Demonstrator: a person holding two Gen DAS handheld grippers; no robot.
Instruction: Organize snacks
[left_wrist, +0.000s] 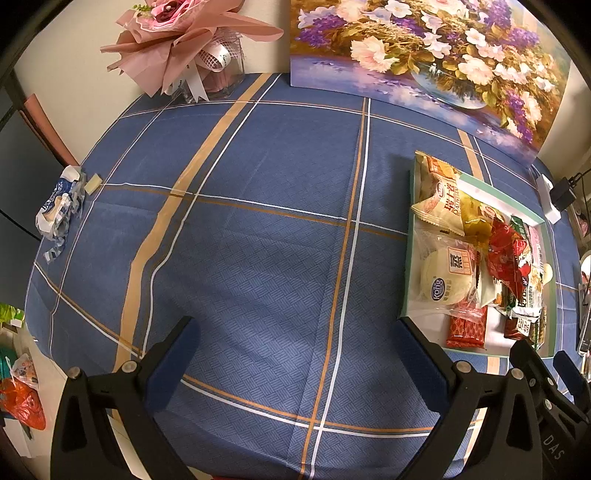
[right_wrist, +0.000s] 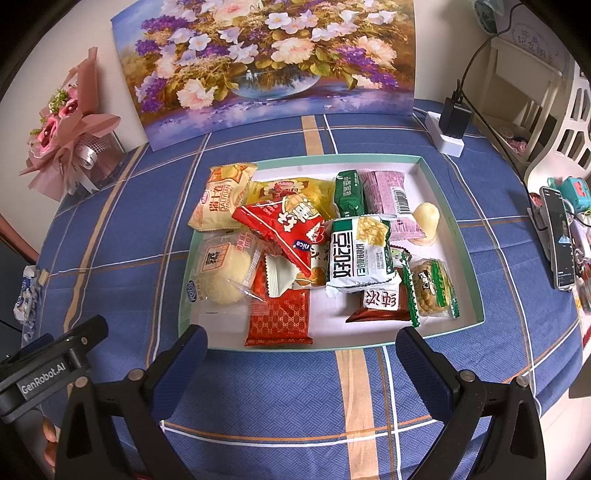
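Right gripper (right_wrist: 301, 363) fingers spread, empty, snack tray (right_wrist: 448, 236) just beyond, left gripper (left_wrist: 297, 354) likewise spread

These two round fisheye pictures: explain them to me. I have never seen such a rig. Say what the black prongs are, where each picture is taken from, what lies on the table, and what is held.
No robot here: a person holds a two-finger gripper in each hand, with a camera on each looking along its fingers. The prongs are those fingers. One picture looks from the left gripper over the bare blue checked tablecloth; the other from the right gripper, facing a shallow tray heaped with wrapped snacks, such as a red packet. A flower painting stands behind. Both grippers are open and hold nothing.
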